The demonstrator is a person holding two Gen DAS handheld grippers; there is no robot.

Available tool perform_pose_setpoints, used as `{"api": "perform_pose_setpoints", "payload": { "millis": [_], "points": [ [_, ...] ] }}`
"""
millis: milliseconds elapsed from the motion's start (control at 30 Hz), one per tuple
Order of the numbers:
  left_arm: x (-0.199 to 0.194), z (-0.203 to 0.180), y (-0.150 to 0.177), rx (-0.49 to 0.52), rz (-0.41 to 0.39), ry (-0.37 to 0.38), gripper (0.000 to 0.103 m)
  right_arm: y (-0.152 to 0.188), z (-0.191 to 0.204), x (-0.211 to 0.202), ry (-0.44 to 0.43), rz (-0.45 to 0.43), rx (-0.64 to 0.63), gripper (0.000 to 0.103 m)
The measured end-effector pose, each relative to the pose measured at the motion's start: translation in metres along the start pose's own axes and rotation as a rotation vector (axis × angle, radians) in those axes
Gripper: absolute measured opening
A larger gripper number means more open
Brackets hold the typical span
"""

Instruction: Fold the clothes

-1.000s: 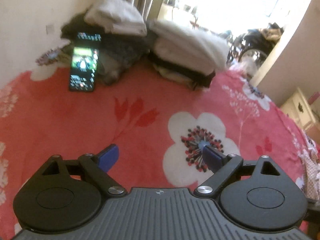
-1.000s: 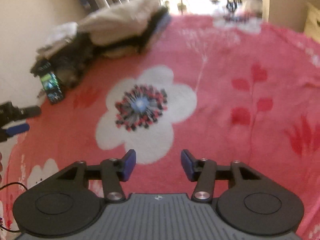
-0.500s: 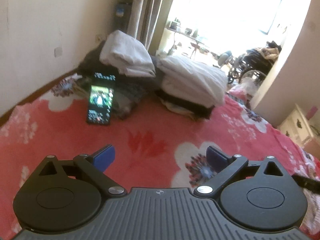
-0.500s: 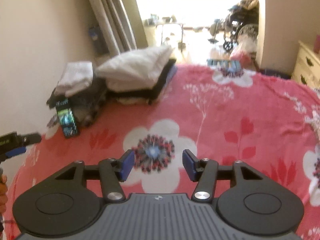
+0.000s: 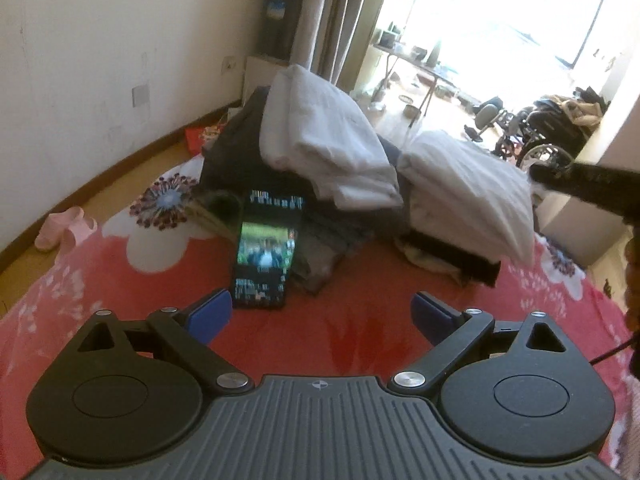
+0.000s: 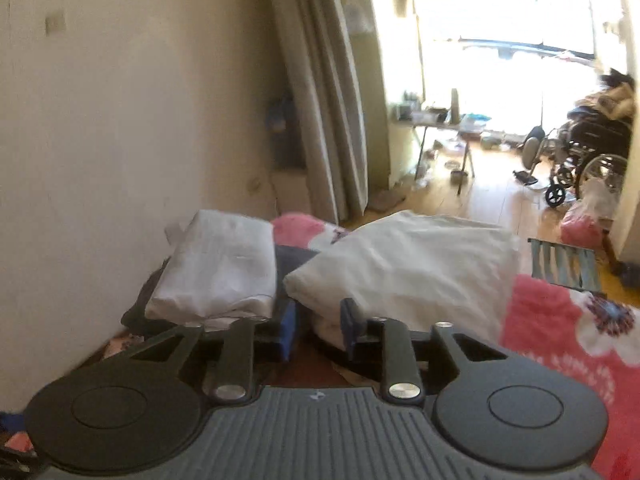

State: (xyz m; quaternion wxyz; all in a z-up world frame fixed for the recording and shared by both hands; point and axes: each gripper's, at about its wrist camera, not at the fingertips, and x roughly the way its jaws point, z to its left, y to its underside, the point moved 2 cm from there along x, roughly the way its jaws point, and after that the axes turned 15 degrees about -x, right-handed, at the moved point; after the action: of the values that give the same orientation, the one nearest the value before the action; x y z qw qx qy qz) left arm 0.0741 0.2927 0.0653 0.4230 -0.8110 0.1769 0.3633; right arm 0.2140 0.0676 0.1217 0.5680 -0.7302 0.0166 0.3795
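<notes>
Stacks of folded clothes sit at the far end of the bed [image 5: 120,280]: a white bundle [image 5: 324,148] on dark garments, and a second white pile [image 6: 408,268] beside it, with a phone [image 5: 266,256] propped in front. Since a second ago both views have lifted from the red floral blanket toward these piles. The left hand-held gripper [image 5: 322,312] is spread wide and empty; the right hand-held gripper [image 6: 318,328] is closing on nothing. Likely a finished garment has been stacked and a fresh one is needed.
</notes>
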Motion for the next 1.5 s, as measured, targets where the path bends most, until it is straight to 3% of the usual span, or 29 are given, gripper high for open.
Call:
{"api": "perform_pose_setpoints", "payload": {
  "millis": [233,333,500,633,767,833,1033,1067,1267,1500],
  "points": [
    [-0.002,-0.009,-0.042,-0.009,0.017,-0.087,0.097,-0.080,-0.007,0.079,-0.100,0.064,-0.152,0.016],
    [0.020,-0.020,-0.050,0.047,0.006,-0.147,0.094,-0.087,-0.015,0.121,-0.143,0.071,-0.210,0.014],
    [0.038,-0.040,-0.054,0.041,-0.063,-0.205,0.094,-0.045,-0.015,0.174,-0.245,0.066,-0.259,0.014],
    [0.039,-0.056,-0.054,-0.036,-0.055,-0.243,0.094,0.005,-0.009,0.225,-0.315,0.102,-0.299,0.013],
    [0.034,-0.086,-0.061,-0.054,-0.053,-0.240,0.094,-0.005,-0.032,0.181,-0.346,0.050,-0.230,0.013],
    [0.032,-0.104,-0.065,-0.048,-0.026,-0.220,0.094,-0.008,-0.059,0.148,-0.312,0.035,-0.162,0.013],
    [0.033,-0.152,-0.065,0.037,0.024,-0.188,0.095,-0.002,-0.144,0.122,-0.166,0.139,-0.040,0.014],
    [0.033,-0.158,-0.064,0.050,0.025,-0.183,0.095,0.006,-0.150,0.132,-0.157,0.200,-0.049,0.014],
    [0.020,-0.178,-0.062,0.097,0.068,-0.169,0.094,0.021,-0.168,0.115,-0.140,0.321,0.018,0.014],
    [-0.006,-0.207,-0.052,0.101,0.079,-0.101,0.095,-0.009,-0.173,-0.002,-0.096,0.281,0.093,0.014]
  ]
}}
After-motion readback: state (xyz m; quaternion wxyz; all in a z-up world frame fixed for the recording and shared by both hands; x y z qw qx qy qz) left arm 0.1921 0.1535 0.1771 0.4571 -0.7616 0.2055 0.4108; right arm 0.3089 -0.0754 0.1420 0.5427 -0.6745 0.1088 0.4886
